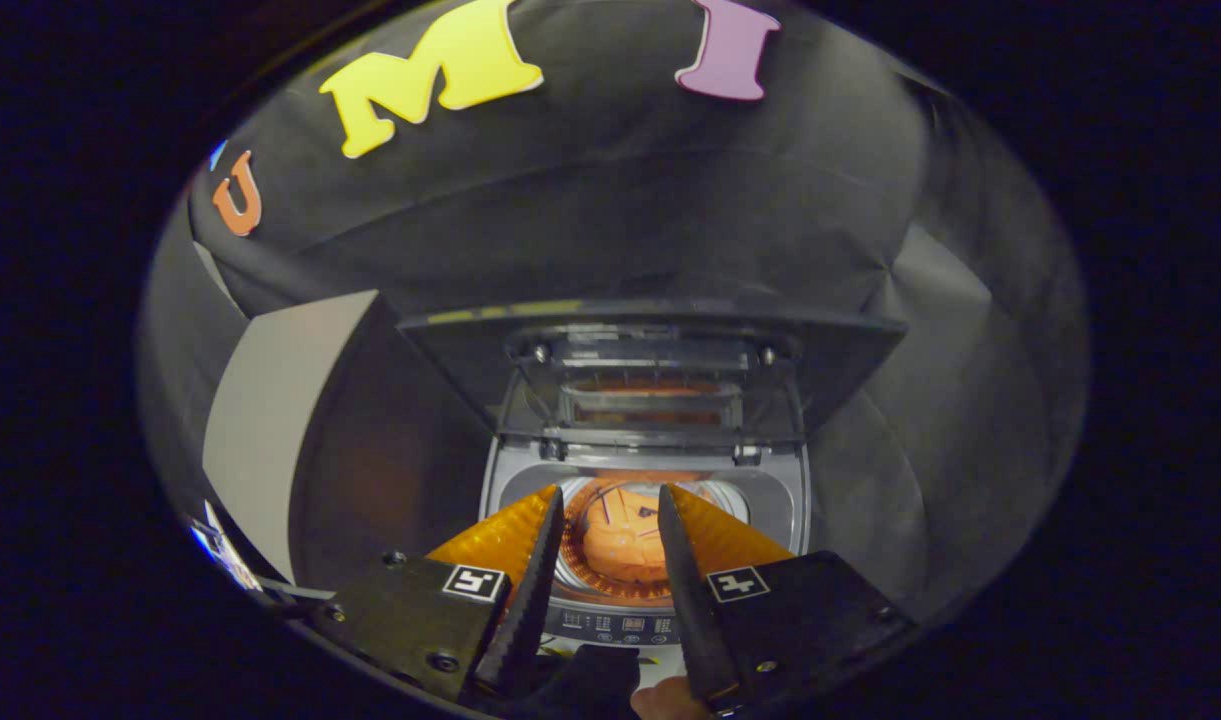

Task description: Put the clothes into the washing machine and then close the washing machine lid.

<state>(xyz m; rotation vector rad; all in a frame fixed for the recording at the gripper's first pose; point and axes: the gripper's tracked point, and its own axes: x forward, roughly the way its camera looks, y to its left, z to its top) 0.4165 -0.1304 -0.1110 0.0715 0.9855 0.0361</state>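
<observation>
Nearest the camera, the gripper hangs with its fingers spread apart, holding nothing. Just beyond them, orange clothes lie inside the drum of the small grey top-loading washing machine, whose dark lid stands raised at its rear edge.

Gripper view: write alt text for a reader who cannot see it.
An orange garment lies in the drum of a top-loading washing machine, whose lid stands raised behind the opening. The gripper hangs above the drum with its fingers apart, holding nothing; the machine's control panel runs along its near edge, between the fingers.
</observation>
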